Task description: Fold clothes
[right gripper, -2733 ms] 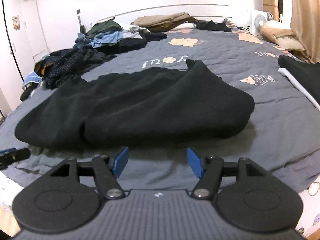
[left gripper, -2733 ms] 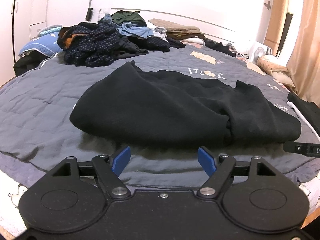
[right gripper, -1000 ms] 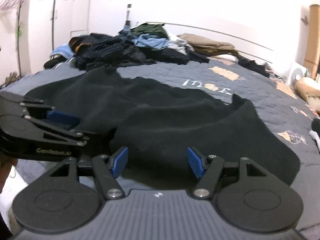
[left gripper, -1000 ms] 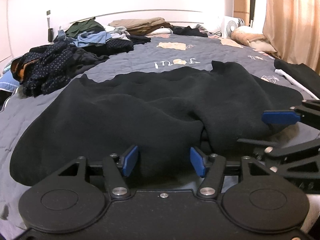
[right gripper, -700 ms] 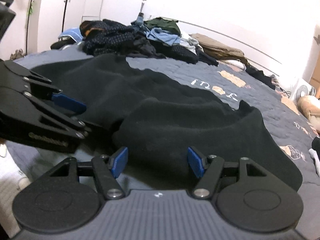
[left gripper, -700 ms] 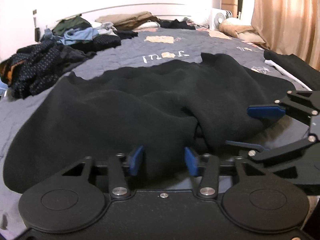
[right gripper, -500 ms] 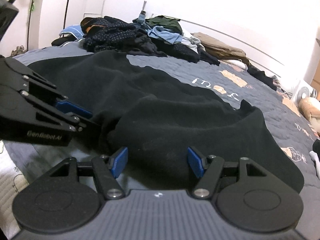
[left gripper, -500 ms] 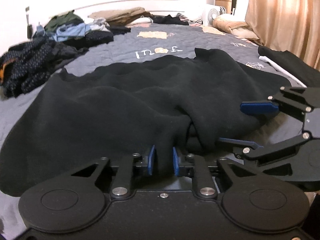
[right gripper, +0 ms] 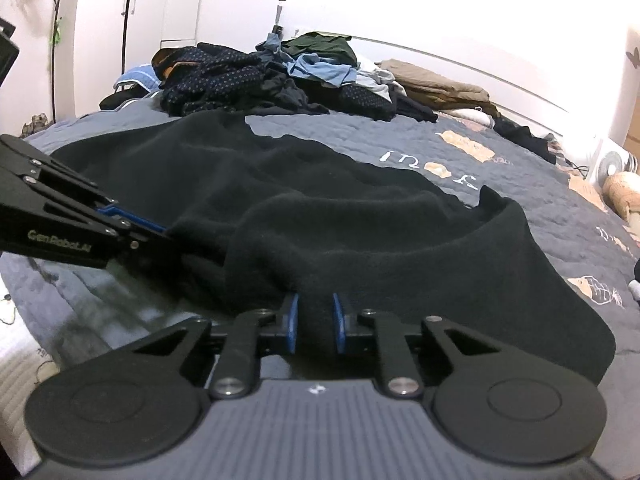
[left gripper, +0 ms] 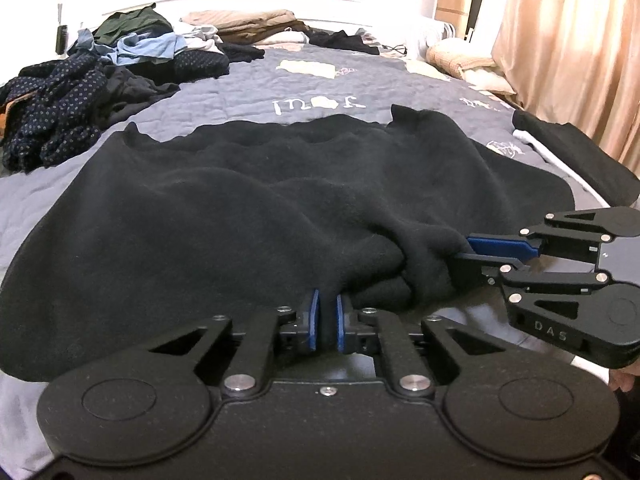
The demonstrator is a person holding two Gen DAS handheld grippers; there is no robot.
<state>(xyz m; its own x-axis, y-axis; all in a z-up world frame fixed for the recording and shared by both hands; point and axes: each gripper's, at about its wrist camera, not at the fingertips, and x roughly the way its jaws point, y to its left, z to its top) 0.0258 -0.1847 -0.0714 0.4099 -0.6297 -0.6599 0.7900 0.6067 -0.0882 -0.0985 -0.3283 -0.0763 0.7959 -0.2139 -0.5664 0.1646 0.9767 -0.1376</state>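
Note:
A black fleece garment [left gripper: 240, 208] lies spread and rumpled across the grey quilted bed [left gripper: 248, 84]. My left gripper [left gripper: 327, 322] is shut on a pinch of its near edge, with the cloth squeezed between the blue pads. In the right wrist view the same garment [right gripper: 360, 232] fills the middle. My right gripper [right gripper: 316, 322] is closing, its blue pads pressing a thicker fold of the near edge. Each gripper shows in the other's view: the right gripper [left gripper: 464, 249] bites the hem on the right, and the left gripper [right gripper: 170, 236] bites it on the left.
A heap of unfolded clothes [left gripper: 100, 68] lies at the bed's far left, with tan folded items [left gripper: 248, 24] by the headboard. A dark folded garment [left gripper: 572, 152] lies at the right edge near a curtain [left gripper: 568, 40]. A small fan [right gripper: 612, 164] stands far right.
Both grippers came in to the garment's near edge. The left jaws closed on the cloth first, then the right jaws closed on a fold beside it.

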